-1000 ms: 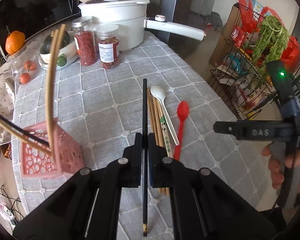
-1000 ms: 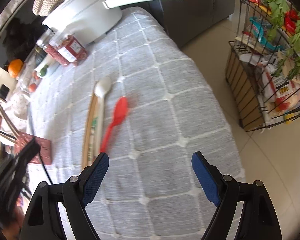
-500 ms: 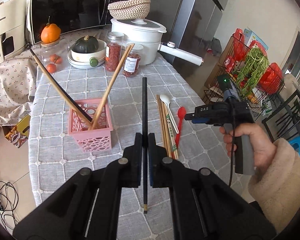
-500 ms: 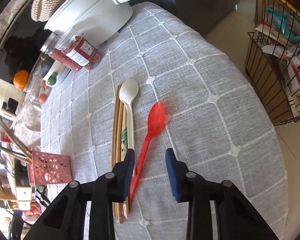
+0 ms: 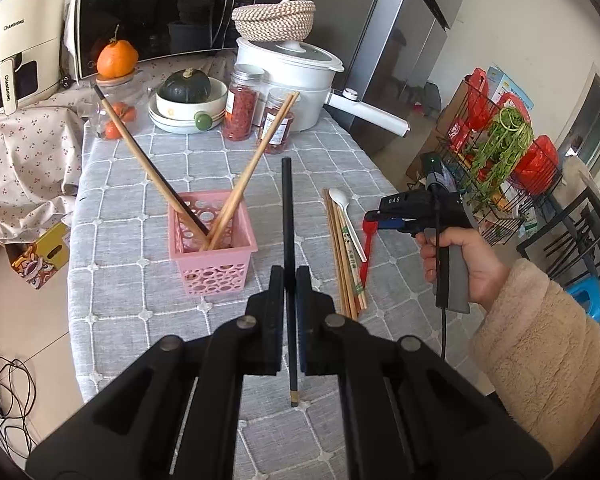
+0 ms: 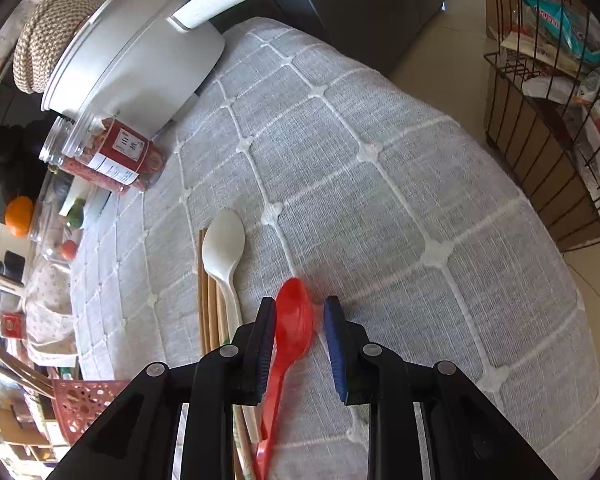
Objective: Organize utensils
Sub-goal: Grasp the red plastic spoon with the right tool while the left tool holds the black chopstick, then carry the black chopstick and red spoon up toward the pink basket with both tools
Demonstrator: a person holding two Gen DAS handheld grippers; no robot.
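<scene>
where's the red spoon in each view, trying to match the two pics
Left wrist view: red spoon lies right of centre on the cloth, its bowl under the right gripper.
Right wrist view: its bowl sits bottom centre between the open fingers.
Shared landmark: white spoon just left of it.

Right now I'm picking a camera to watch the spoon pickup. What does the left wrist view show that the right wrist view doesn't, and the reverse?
Only the left wrist view shows the left claw shut on the black chopstick, the microwave and the person's right hand.

Only the right wrist view shows the right claw open around the red spoon's bowl, pads not yet touching.

Both show the red spoon, white spoon, loose wooden chopsticks, pink basket and white pot.
</scene>
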